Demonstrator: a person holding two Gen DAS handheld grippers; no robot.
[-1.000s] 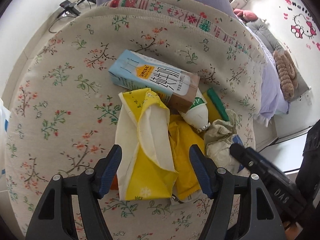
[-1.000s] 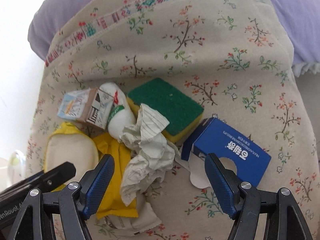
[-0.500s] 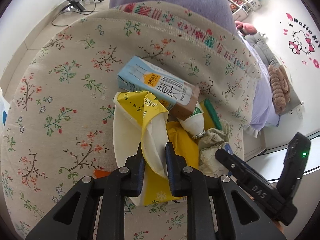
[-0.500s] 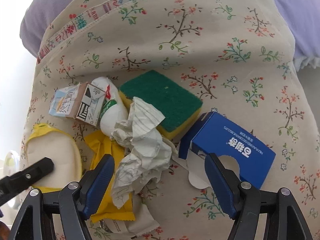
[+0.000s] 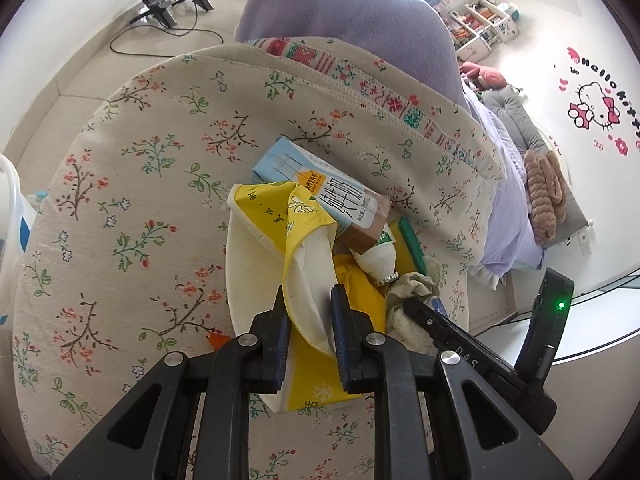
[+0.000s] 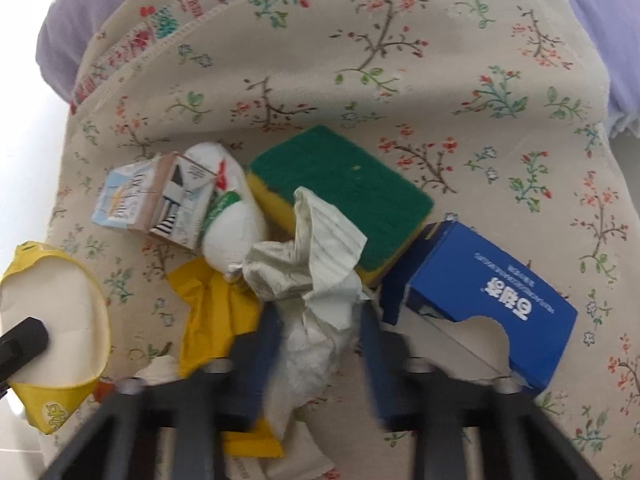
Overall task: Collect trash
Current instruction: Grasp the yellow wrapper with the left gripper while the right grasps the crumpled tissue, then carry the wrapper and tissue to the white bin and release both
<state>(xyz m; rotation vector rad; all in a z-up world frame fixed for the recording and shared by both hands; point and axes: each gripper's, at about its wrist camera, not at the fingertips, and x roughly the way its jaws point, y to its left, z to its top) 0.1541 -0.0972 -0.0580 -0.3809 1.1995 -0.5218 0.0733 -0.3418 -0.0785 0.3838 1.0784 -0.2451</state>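
The left gripper [image 5: 307,320] pinches the yellow wrapper [image 5: 280,248], while the right gripper [image 6: 316,344] is clamped on the crumpled paper [image 6: 316,280] mid-blanket [image 6: 360,80].

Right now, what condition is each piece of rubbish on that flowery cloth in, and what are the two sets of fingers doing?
Yellow wrapper: torn open, pinched by the left gripper.
Crumpled paper: wadded, squeezed by the right gripper.
Milk carton: lying on its side, untouched.
Blue box: lying flat, end flap torn open.
Sponge: flat, green side up.
White bottle: lying on its side.
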